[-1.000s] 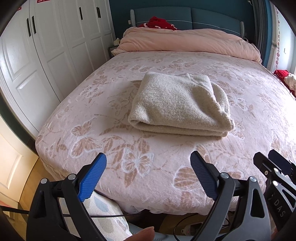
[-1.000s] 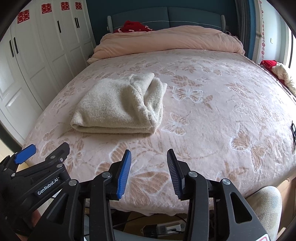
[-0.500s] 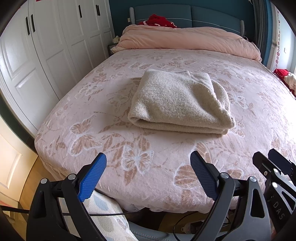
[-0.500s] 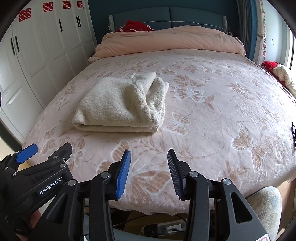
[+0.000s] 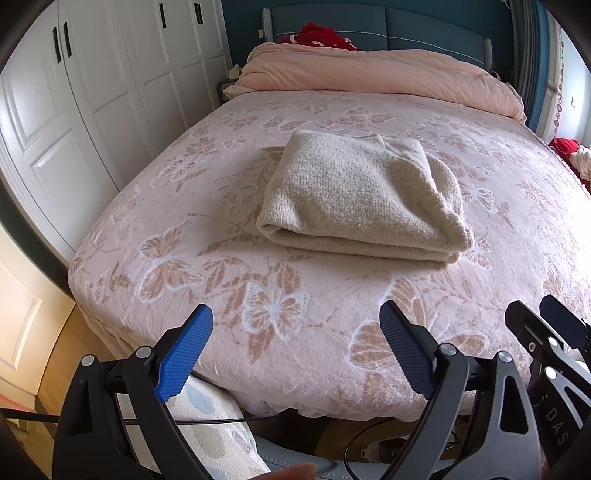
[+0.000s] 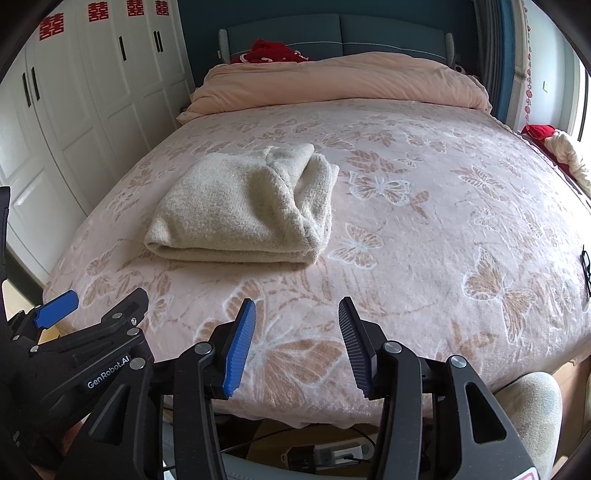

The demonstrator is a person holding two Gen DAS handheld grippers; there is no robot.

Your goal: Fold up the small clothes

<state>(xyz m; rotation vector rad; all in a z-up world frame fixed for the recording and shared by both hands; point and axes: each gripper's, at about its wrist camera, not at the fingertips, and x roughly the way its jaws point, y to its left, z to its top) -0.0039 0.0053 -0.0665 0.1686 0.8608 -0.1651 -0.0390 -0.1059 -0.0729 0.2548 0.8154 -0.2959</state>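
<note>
Left wrist view shows the folded cream sweater (image 5: 362, 199) lying flat on the pink butterfly bedspread (image 5: 221, 258), toward the middle of the bed, its thick folded edge facing the camera and its looser rounded end to the right. The right wrist view has the same sweater (image 6: 243, 210) left of centre and shows what the other hides: the bundled layers at its right end, where a collar-like opening sits near the top. The left gripper (image 5: 295, 350) hovers at the foot of the bed, well short of the sweater, its blue pads spread wide with nothing between them; in the right wrist view only part of its frame and one blue pad show at the lower left (image 6: 74, 332). The right gripper (image 6: 295, 343) also hangs over the near edge of the bedspread, its jaws opening and empty, apart from the sweater; the left wrist view catches only its black frame at the lower right (image 5: 546, 347). Beyond the sweater a pink duvet (image 5: 369, 77) is heaped against the blue headboard (image 5: 406, 26), with a red garment (image 5: 321, 35) on top. White wardrobe doors (image 5: 92, 92) run along the left; only the right wrist view shows red paper characters (image 6: 98, 11) on them. A black cable (image 5: 221, 421) and a patterned cloth (image 5: 207, 424) appear below the left gripper.
</note>
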